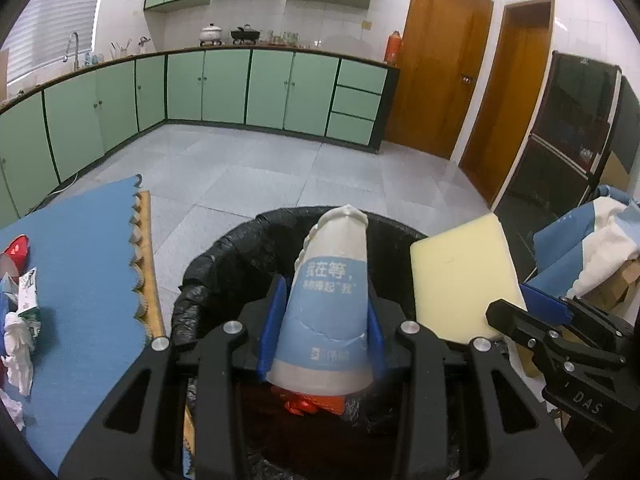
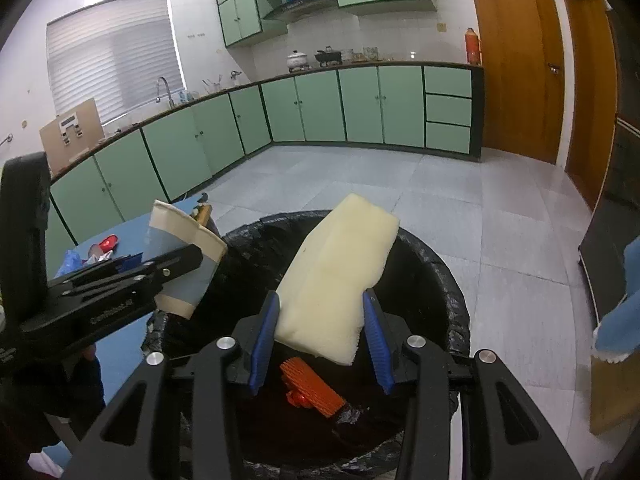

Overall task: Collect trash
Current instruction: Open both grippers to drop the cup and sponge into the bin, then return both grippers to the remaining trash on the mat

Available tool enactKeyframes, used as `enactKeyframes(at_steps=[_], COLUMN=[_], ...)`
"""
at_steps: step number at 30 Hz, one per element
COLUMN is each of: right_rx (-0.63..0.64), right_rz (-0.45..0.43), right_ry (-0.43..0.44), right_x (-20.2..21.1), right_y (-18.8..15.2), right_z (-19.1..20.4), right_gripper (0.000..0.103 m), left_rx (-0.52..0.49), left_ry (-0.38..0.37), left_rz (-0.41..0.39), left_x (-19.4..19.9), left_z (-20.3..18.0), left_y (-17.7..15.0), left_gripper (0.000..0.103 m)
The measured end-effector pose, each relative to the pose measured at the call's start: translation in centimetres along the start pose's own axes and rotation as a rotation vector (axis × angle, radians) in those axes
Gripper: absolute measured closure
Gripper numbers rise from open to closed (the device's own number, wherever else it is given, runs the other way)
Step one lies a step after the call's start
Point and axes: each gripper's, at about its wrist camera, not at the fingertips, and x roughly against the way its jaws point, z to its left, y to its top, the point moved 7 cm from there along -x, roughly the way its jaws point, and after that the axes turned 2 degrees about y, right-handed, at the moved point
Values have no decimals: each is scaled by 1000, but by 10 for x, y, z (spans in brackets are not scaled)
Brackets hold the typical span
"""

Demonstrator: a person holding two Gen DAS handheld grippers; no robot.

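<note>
Far left of the left wrist view: blue-topped desk (image 1: 80,248) carrying leftover litter, a red wrapper (image 1: 16,250), a small carton (image 1: 29,300) and crumpled white tissue (image 1: 18,344), all well apart from the bin. Lower centre of that view: left gripper (image 1: 322,332), jaws clamped on a crushed paper cup (image 1: 330,300), blue pads pressing both its sides, cup held above the black-lined trash bin (image 1: 224,268). To the right: yellow foam sponge (image 1: 460,280), likewise over the bin's mouth. In the right wrist view, lower centre: right gripper (image 2: 320,340), jaws clamped on that sponge (image 2: 340,272), an orange ridged piece (image 2: 312,390) already lying in the bin (image 2: 440,280) below. Judged step: dropping both pieces. Best done by keeping each piece well inside the rim before parting the jaws, cup first or sponge first rather than colliding, and parting wide enough for the soft sponge to fall free instead of clinging to a pad. Risk: light cup tipping onto the liner's edge.
</note>
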Motion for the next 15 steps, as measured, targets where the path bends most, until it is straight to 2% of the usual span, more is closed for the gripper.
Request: enactKeyframes(at_steps=[4, 5, 6, 11, 15], right_rx=[-7, -13, -19, -26, -31], right_rz=[29, 37, 37, 6, -17], right_ry=[-25, -24, -26, -53, -45], right_x=[-5, -6, -5, 2, 9], right_y=[-7, -9, -9, -5, 2], right_z=[-7, -7, -9, -8, 4], right_gripper=[54, 49, 47, 14, 10], left_rx=[7, 12, 19, 62, 82], left_ry=[-8, -5, 0, 13, 40], left_rz=[24, 26, 25, 20, -2], left_x=[-4, -3, -2, 11, 30], left_z=[0, 1, 3, 19, 37], left_y=[-5, -6, -6, -5, -5], left_gripper=[58, 48, 46, 45, 40])
